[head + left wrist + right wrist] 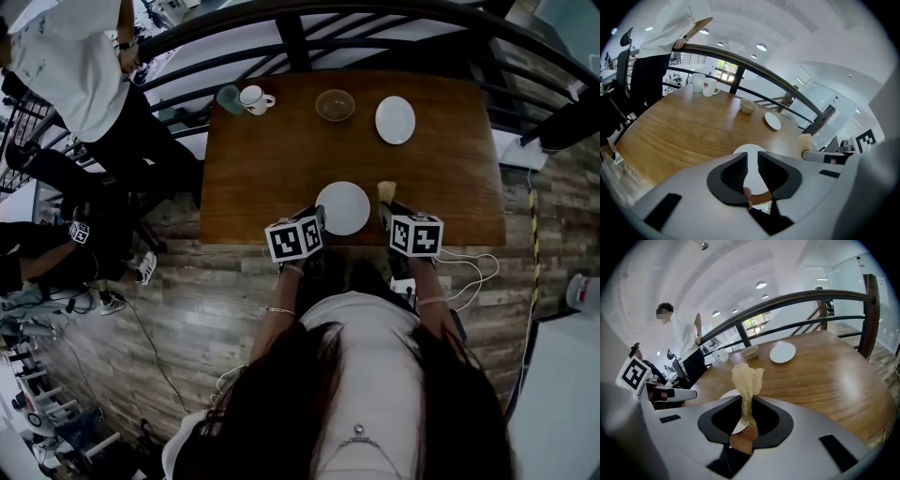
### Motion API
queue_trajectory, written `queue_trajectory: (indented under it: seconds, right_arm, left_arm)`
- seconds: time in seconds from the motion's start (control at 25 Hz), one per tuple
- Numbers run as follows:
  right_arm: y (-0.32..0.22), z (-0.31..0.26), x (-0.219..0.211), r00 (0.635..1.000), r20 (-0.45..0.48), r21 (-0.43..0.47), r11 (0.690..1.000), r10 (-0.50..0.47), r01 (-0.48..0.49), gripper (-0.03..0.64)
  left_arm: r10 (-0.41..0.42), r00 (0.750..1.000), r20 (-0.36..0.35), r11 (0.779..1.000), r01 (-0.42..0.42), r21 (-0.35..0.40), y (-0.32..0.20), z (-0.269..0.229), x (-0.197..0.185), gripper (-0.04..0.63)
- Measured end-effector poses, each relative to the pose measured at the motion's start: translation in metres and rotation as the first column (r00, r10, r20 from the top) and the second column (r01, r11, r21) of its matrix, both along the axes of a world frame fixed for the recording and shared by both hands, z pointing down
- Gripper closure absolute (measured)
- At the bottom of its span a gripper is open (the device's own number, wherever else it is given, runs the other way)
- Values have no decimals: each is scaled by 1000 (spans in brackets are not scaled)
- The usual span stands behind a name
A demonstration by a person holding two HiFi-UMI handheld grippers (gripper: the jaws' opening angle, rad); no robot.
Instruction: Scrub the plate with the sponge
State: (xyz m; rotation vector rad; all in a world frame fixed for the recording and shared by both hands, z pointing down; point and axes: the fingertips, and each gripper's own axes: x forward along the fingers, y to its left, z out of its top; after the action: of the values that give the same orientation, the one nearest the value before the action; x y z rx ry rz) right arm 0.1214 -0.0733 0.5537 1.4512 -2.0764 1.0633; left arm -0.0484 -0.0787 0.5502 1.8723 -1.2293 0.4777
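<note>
The table (253,169) is brown wood with wavy darker lines. At the table's near edge sits a plain white plate (343,207). The sponge (747,378) is pale yellow. At the table's far edge are another white plate (395,119), a tan bowl (335,104), a white mug (254,98) with a small reddish mark, and a blue-green cup (229,97). The left gripper (752,159) and right gripper (746,401) are light grey with black pads. Their cubes (295,239) are white with black squares. Under the table, the floor (187,309) is grey-brown planks.
</note>
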Motion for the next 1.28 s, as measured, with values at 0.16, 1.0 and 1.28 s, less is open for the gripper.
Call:
queue_trajectory:
  seconds: [0.16, 1.0, 1.28]
  right_arm:
    - [1, -13, 4, 1000, -13, 40, 999, 18, -18, 534]
    - [8, -60, 19, 995, -53, 200, 977, 85, -73, 535]
    - [7, -67, 23, 995, -63, 205, 977, 81, -66, 535]
  left_arm:
    - [20, 1000, -6, 998, -20, 64, -4, -16, 5, 529]
    - [51, 998, 26, 936, -57, 347, -16, -81, 15, 584]
    - [59, 998, 14, 934, -60, 351, -17, -90, 20, 584]
